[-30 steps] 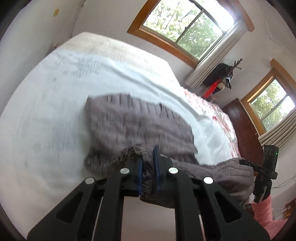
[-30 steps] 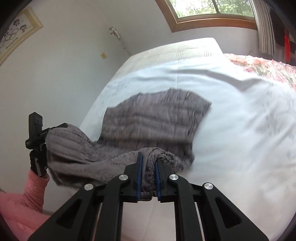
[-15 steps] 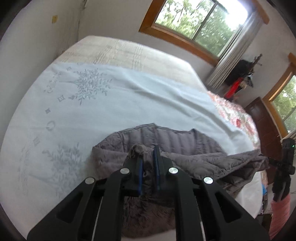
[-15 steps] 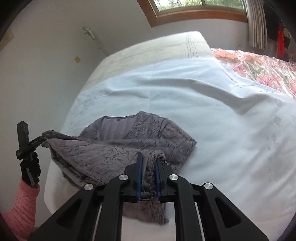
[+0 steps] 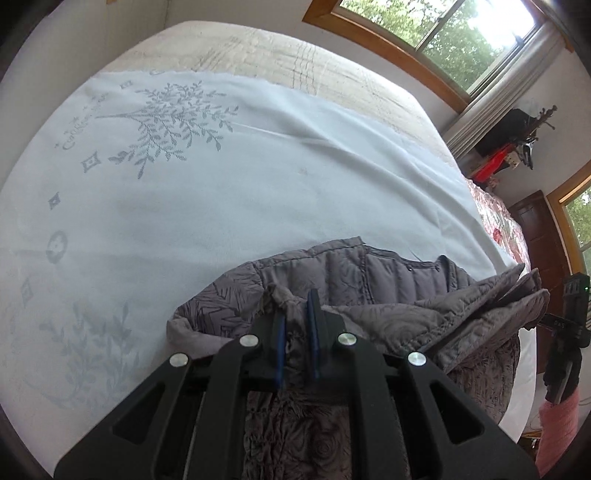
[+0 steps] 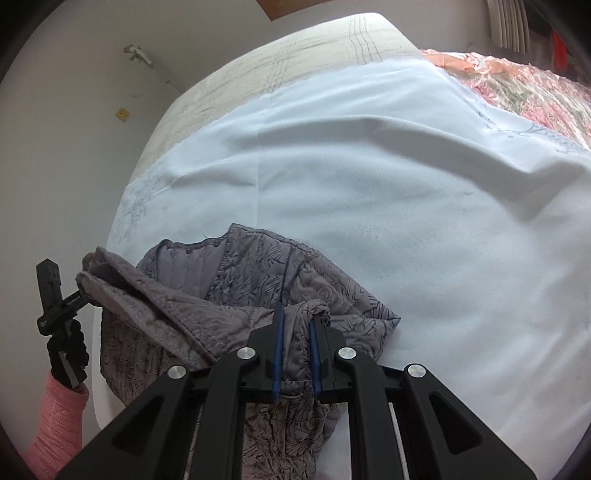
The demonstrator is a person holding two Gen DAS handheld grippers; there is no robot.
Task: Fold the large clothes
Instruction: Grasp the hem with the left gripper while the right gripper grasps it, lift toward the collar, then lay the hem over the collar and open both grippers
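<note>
A grey quilted jacket (image 5: 354,277) (image 6: 258,280) lies bunched at the near edge of a bed under a pale blue sheet (image 5: 221,192) (image 6: 369,177). My left gripper (image 5: 295,317) is shut on a fold of its hem, at the garment's left end. My right gripper (image 6: 295,325) is shut on another fold of the hem, at the right end. Between the two grips the fabric sags in a doubled ridge. Each gripper shows in the other's view: the right one (image 5: 565,328), the left one (image 6: 59,314). The lower part of the jacket hangs over the bed edge, hidden under the fingers.
A beige mattress cover (image 5: 280,55) lies bare at the bed's far end, below wooden-framed windows (image 5: 443,33). A pink floral quilt (image 6: 524,85) covers the bed's right side. A white wall (image 6: 74,129) runs along the left. A pink sleeve (image 6: 55,424) shows beside the bed.
Both grippers have dropped and pulled back toward the near bed edge with the hem. The jacket, spread further up the sheet before, now lies doubled and bunched at the edge.
</note>
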